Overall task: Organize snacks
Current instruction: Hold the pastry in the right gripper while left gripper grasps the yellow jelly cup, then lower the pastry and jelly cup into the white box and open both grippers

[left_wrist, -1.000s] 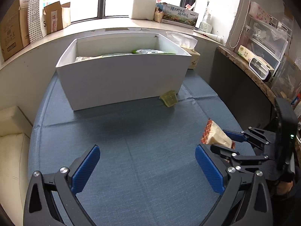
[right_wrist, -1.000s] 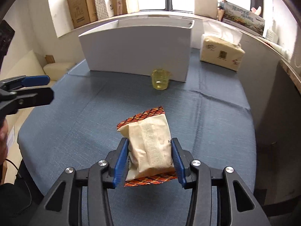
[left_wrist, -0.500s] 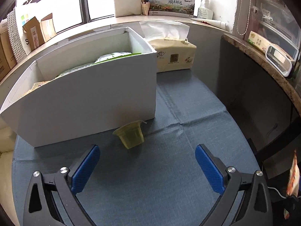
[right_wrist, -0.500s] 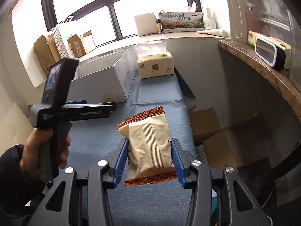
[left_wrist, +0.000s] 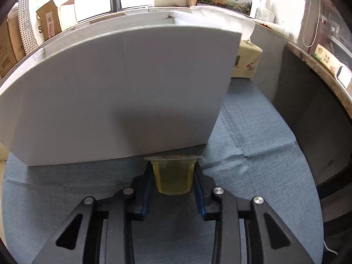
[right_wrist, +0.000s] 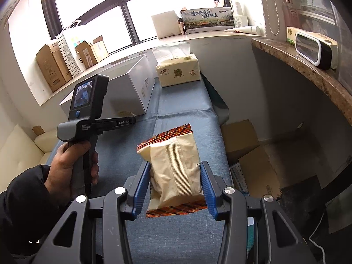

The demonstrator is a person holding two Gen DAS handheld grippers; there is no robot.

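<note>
My left tongs (left_wrist: 173, 176) have just closed on the yellow jelly cup (left_wrist: 173, 177) at the white box (left_wrist: 114, 92) wall's foot, at 6 o'clock; its contents are hidden. Only the right view shows my right tongs (right_wrist: 176, 186) clamping the snack packet (right_wrist: 175, 171) above the blue tabletop (right_wrist: 187, 112), left hand (right_wrist: 70, 167) at 9 o'clock.

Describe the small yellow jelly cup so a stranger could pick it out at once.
Find the big white box standing on the blue cloth. At the foot of its near wall, by the right corner, the jelly cup sits between the left gripper pads, whose jaws have just closed on it. It is the only small, translucent yellow tub there.
</note>
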